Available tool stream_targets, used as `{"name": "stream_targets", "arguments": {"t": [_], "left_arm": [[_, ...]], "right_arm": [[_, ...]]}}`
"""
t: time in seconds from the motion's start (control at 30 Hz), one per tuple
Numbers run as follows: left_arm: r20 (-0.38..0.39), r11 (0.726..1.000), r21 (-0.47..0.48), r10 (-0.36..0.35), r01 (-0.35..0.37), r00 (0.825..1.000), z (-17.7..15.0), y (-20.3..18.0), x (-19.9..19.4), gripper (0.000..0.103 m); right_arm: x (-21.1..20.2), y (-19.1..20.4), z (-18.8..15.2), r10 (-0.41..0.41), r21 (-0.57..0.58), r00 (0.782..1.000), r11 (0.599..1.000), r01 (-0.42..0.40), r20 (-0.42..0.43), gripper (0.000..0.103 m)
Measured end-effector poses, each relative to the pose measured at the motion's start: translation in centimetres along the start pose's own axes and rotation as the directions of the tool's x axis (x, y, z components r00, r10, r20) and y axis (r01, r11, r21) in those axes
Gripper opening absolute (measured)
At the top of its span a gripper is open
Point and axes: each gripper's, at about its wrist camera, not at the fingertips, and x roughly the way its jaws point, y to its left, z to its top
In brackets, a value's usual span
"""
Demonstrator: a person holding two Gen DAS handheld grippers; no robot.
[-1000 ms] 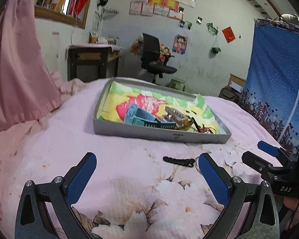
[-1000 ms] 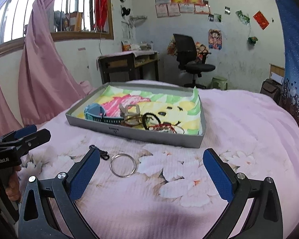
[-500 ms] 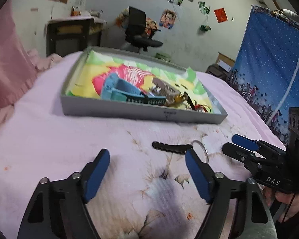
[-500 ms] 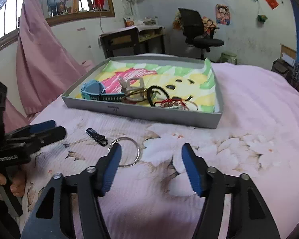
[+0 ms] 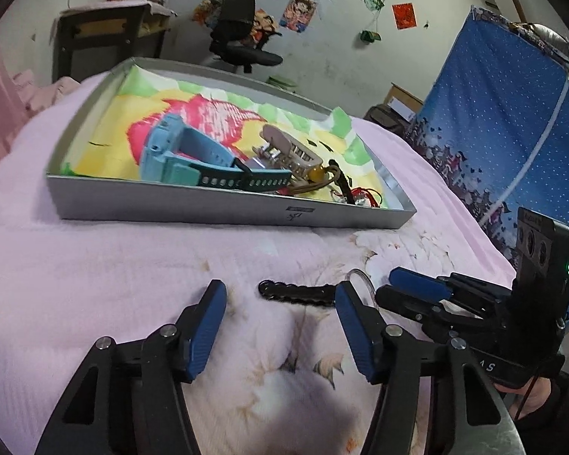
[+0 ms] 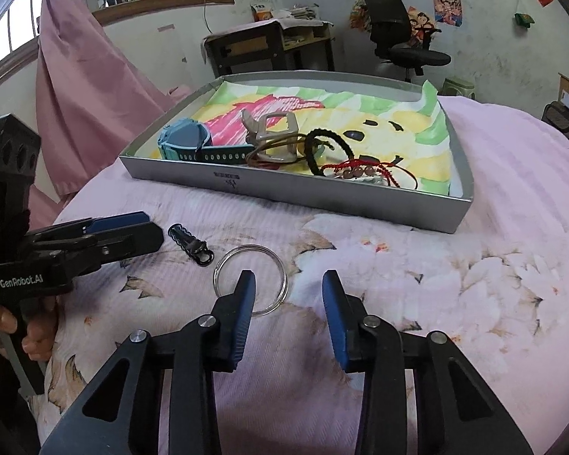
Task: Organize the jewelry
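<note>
- The black clasp strip (image 5: 296, 293) lies flat on the pink flowered bedspread (image 5: 95, 265), in front of the grey tray (image 5: 216, 210) and well short of it; its long axis runs crosswise to my left fingers.
- Just beside its far end lies the clear ring (image 6: 251, 280), flat on the bedspread.
- My left gripper (image 5: 278, 311) points down at the strip, which sits just ahead of the tips; my jaws are closing, with nothing between them yet.
- My right gripper (image 6: 288, 301) is nearer the ring: my left pad (image 6: 246, 295) overlaps the ring's near rim, and these jaws are closing too, pressing on nothing that I can see.
- The tray already holds a blue watch (image 6: 186, 142), a beige watch (image 6: 271, 136) and cord bracelets (image 6: 360, 168).
- Readable writing: "GenRobot.AI" on my left tool's side. The tray wall's small label is too small to read.
</note>
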Motion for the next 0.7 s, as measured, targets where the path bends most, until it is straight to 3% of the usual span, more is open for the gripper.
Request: {"name": "stream_targets", "arguments": {"t": [0.27,0.4,0.47,0.7], "left_arm": [[-0.051,0.996,-0.015,-0.083,0.083,0.995,0.4,0.4,1.7,0.045],[-0.062,0.996,-0.005,-0.092,0.091,0.994,0.2,-0.1,1.9,0.034],[-0.067,0.996,0.003,-0.094,0.095,0.993,0.1,-0.2,1.8,0.031],[-0.093,0.991,0.091,-0.089,0.097,0.992,-0.6,-1.9,1.7,0.030]], "right_arm": [[1.5,-0.2,0.0,0.026,0.003,0.998,1.000,-0.025,-0.056,0.025],[1.9,0.1,-0.1,0.016,-0.008,0.996,1.000,-0.017,-0.083,0.011],[2.0,0.1,-0.1,0.010,-0.006,0.996,1.000,-0.011,-0.086,0.005],[1.3,-0.9,0.1,-0.037,0.035,0.998,0.999,0.039,-0.056,0.004]]}}
